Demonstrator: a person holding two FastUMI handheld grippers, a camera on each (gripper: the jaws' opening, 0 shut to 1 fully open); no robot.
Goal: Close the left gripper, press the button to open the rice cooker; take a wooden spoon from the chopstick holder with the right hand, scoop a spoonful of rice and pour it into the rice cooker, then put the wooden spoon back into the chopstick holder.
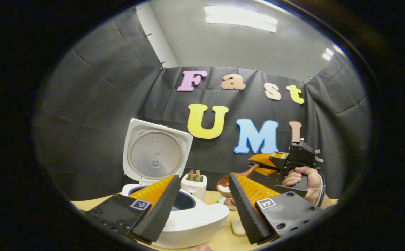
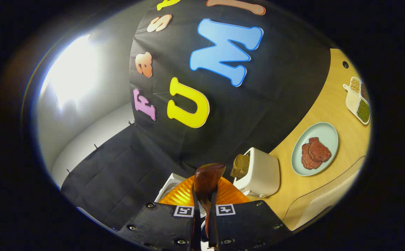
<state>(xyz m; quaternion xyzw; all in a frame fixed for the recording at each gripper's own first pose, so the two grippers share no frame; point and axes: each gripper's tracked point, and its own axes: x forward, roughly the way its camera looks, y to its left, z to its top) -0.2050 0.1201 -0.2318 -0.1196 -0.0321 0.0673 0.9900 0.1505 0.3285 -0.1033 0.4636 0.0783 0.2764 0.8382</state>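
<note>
Left gripper view: the left gripper (image 1: 202, 205) hangs low over the counter (image 1: 223, 240) with its fingers (image 1: 160, 209) wide apart, looking at the rice cooker (image 1: 188, 219), whose lid (image 1: 155, 153) stands open and upright. Off to the side a hand (image 1: 305, 183) holds the right gripper (image 1: 258, 165) raised and tilted, with the wooden spoon (image 1: 247, 172) reaching from it down toward a brown bowl (image 1: 225, 188) that seems to hold rice, just beside the cooker. A toaster (image 1: 194, 184) stands behind. Right gripper view: the fingers (image 2: 192, 223) are clamped together on the spoon's handle, its dark bowl (image 2: 207, 177) sticking up ahead of them; the whole view is rolled steeply, so the hand looks twisted hard over. The toaster (image 2: 258, 172) with bread, a plate (image 2: 328, 134) of meat and a divided dish (image 2: 357, 99) of beans sit on the counter. I judge the spoon light, stiff and smooth, liable to twist in a thin grip, so mid-handle is the best hold; loose rice will spill unless it is kept level.
</note>
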